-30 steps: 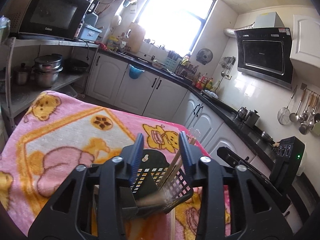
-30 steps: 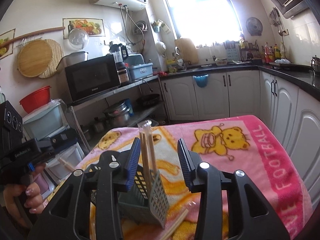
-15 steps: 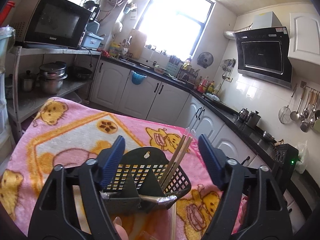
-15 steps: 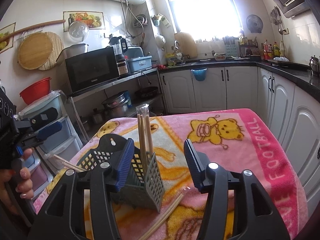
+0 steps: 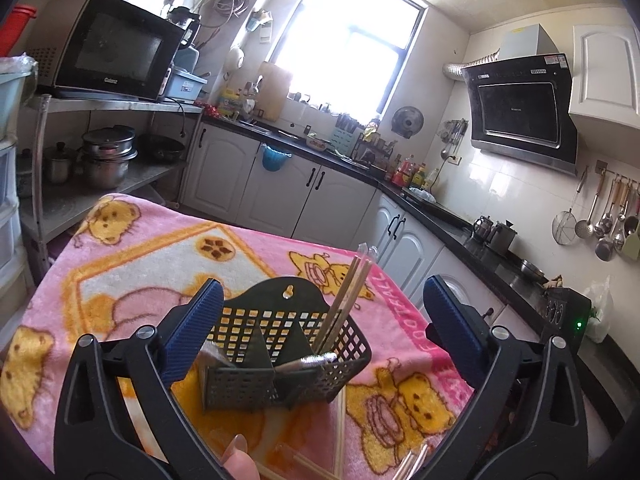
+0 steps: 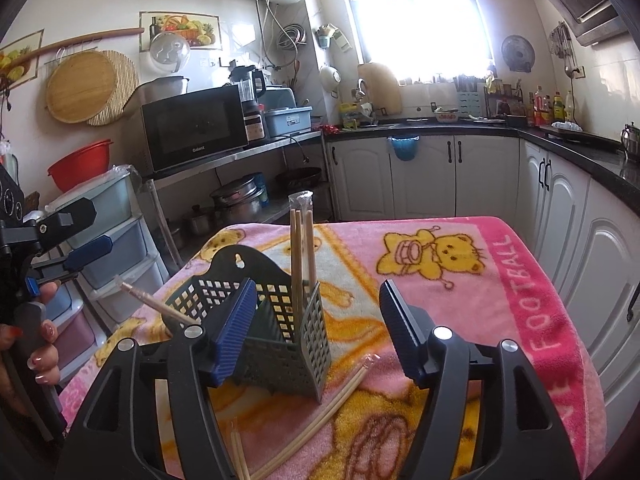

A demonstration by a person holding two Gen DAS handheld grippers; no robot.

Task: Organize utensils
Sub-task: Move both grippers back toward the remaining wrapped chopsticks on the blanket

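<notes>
Utensil caddy (image 6: pixel 276 320): stood upright on the desk. Loose chopsticks (image 6: pixel 340 396): laid just right of the caddy, pointed away, nearer the right tongs (image 6: pixel 316 328). Both tongs, including left tongs (image 5: pixel 320 332), opening, nothing gripped.

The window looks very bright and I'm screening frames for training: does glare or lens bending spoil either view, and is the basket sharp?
Left wrist view: the window is blown out to white, and the cabinets and walls curve toward the dark corners. Right wrist view: its window is blown out too, with haze around it. The basket and the chopsticks are sharp in both.
</notes>
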